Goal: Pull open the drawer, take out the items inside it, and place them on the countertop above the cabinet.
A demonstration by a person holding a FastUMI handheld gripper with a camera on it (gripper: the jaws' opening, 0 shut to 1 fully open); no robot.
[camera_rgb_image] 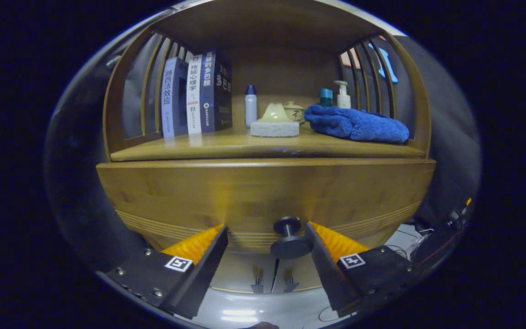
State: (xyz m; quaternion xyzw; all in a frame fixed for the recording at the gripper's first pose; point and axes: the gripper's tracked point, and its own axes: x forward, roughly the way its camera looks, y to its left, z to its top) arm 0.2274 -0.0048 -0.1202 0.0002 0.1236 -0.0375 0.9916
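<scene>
A wooden cabinet (263, 192) with a curved slatted back fills the scene ahead of the gripper (266, 237). On its counter (226, 148), starting at the left, a row of upright books (197, 93) with white and dark blue spines leans against the slats. Next comes a small white bottle with a blue cap (250, 106), then a white rectangular sponge block (275, 129) with a pale yellow cone-shaped piece (275, 113) resting on top; a cream ceramic lidded jar (295, 112) sits just behind it. Further right lies a folded blue towel (359, 124), and behind it stand a teal-capped container (326, 97) and a white pump bottle (343, 95).

Below the counter is the closed wooden drawer front (263, 183), with grooved lines along its lower edge. Its dark round knob (287, 237) sticks out between the fingers, much nearer the right finger (324, 249) than the left finger (210, 256). The fingers are spread wide and grip nothing; whether the right one touches the knob cannot be told. The drawer's contents are hidden.
</scene>
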